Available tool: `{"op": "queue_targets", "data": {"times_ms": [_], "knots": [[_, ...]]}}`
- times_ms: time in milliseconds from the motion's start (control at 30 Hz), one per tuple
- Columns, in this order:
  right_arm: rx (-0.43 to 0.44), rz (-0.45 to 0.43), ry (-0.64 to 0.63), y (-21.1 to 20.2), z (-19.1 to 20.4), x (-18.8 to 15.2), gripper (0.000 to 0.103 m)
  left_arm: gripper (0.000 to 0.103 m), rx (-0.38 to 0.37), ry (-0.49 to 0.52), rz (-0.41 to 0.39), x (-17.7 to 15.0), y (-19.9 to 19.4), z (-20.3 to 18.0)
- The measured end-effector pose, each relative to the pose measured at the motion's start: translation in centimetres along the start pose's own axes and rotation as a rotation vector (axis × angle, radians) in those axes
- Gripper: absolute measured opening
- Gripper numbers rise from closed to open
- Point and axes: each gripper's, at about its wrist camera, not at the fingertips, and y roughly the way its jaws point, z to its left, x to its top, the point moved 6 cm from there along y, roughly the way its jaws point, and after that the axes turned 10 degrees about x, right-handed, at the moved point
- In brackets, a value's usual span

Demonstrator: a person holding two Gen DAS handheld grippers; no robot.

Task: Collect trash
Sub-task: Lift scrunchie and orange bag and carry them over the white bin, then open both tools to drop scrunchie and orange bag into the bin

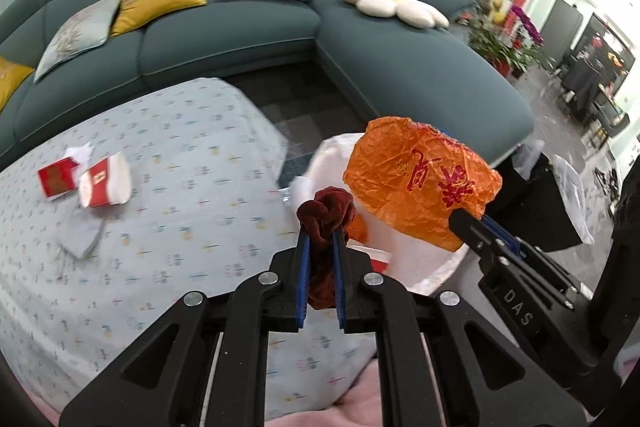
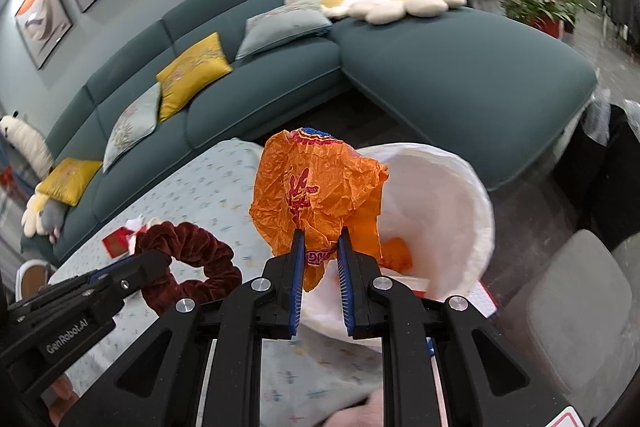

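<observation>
Over the table's near right corner: two black hand-held grippers with blue pads, side by side above the pale blue patterned tablecloth (image 1: 168, 155).
Left gripper (image 1: 321, 227): jaws nearly together, clamped on a dark red velvet scrunchie (image 1: 326, 211), which hangs between the pads, clear of the cloth.
Right gripper (image 2: 321, 239): jaws narrowly apart, pinching a crumpled orange plastic wrapper with red characters (image 2: 316, 187) by its lower edge; the rest stands above the fingertips.
White bag-lined bin (image 2: 440, 195): just beyond and right of the right gripper, mouth open, orange scraps inside.
Count: one scrunchie, one held wrapper, one red-and-white paper cup (image 1: 106, 183) lying tipped beside one red carton (image 1: 56, 177) and a white crumpled scrap, far left on the cloth.
Room: the cloth between cup and grippers is bare; a dark teal sectional sofa (image 1: 240, 39) runs along the far side, with dark floor between it and the table's edge.
</observation>
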Motion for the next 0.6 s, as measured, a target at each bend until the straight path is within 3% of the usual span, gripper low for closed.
{"op": "queue_targets", "data": {"times_ms": [400, 433, 500, 600], "knots": [[-0.046, -0.013, 0.069, -0.8, -4.8, 0.2, 0.015, 0.015, -0.115, 0.042, 0.063, 0.6, 2.6, -5.2], [-0.048, -0.012, 0.069, -0.8, -4.8, 0.1, 0.015, 0.017, -0.113, 0.040, 0.065, 0.6, 2.8, -5.4], [-0.052, -0.007, 0.071, -0.6, -5.1, -0.1, 0.015, 0.039, -0.098, 0.039, 0.060, 0.7, 3.0, -5.6], [-0.054, -0.003, 0.076, -0.4, -5.3, -0.2, 0.015, 0.047, -0.082, 0.027, 0.040, 0.8, 3.0, -5.5]]}}
